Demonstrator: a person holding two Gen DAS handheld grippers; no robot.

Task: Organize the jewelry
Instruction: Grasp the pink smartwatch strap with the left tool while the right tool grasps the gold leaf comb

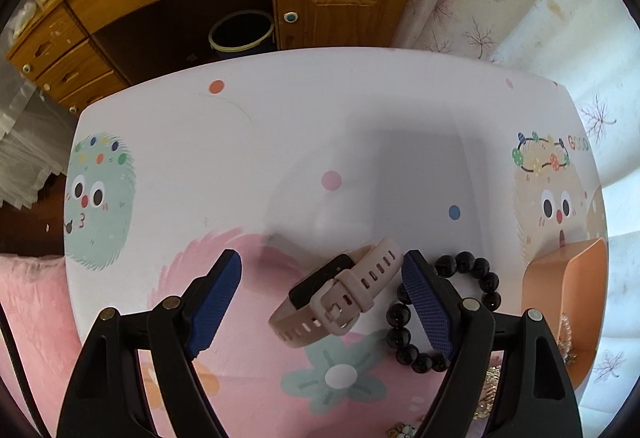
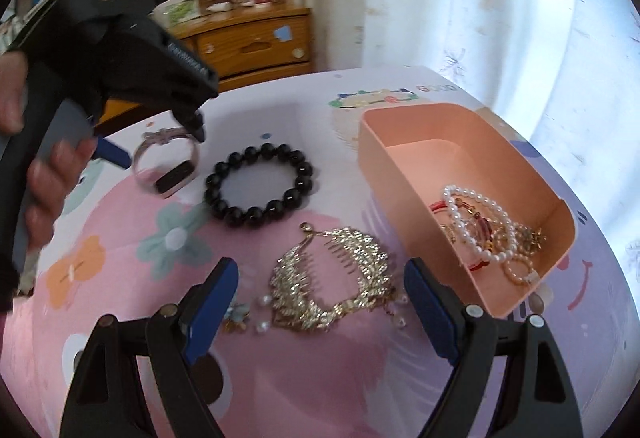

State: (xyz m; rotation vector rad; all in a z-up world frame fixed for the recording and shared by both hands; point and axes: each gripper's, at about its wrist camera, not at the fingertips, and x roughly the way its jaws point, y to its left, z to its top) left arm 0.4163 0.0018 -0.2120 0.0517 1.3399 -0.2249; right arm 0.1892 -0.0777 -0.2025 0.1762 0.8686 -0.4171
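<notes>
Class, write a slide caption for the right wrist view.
Open right gripper hovers over gold hair comb; pearl bracelets sit in peach box.

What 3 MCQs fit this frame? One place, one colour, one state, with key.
1. Where is the pearl bracelet?
A. In the peach tray
B. On the tablecloth beside the watch
C. Between the right gripper's fingers

2. What colour is the beaded bracelet?
A. Red
B. Black
C. Gold

3. How does the left gripper stand?
A. Shut on the beaded bracelet
B. Open around the smartwatch
C. Shut and empty

Key: A, the pearls lie inside the tray's walls; B, its round beads are glossy black; B, the blue pads stand apart on either side of the watch without touching it.
</notes>
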